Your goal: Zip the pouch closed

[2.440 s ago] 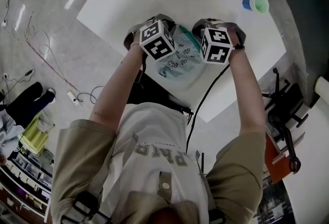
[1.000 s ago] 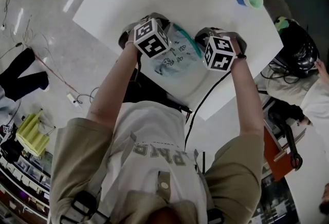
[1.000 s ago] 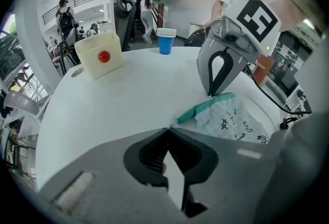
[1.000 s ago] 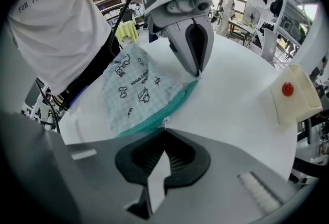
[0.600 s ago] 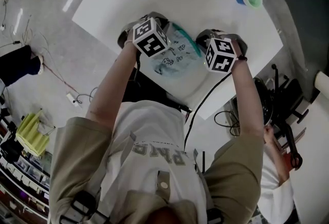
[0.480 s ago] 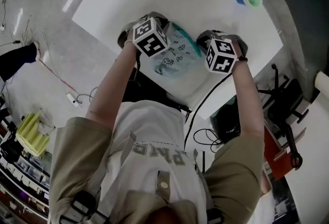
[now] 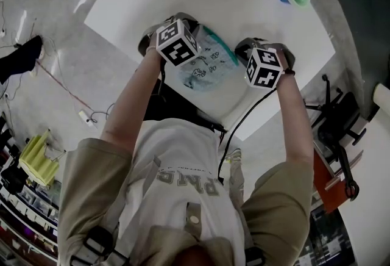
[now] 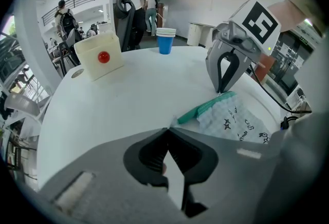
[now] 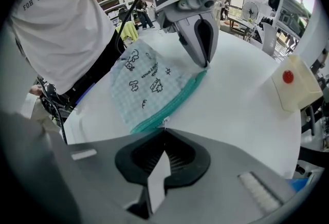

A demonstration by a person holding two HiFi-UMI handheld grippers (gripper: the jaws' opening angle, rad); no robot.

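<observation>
Zip (image 9: pixel 180 97) of pouch (image 9: pixel 146 79) runs straight betw. left gripper (image 8: pixel 167 128), clamped on pouch's far end, & right gripper (image 9: pixel 164 128), clamped on pull (image 9: pixel 164 121).

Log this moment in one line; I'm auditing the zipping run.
left gripper: shut on pouch end | right gripper: shut on zipper pull | pouch: flat on table

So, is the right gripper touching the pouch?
Touching. The left gripper view shows the right gripper with its shut tips set on the pouch at its teal zipper end, with no gap between them.
</observation>
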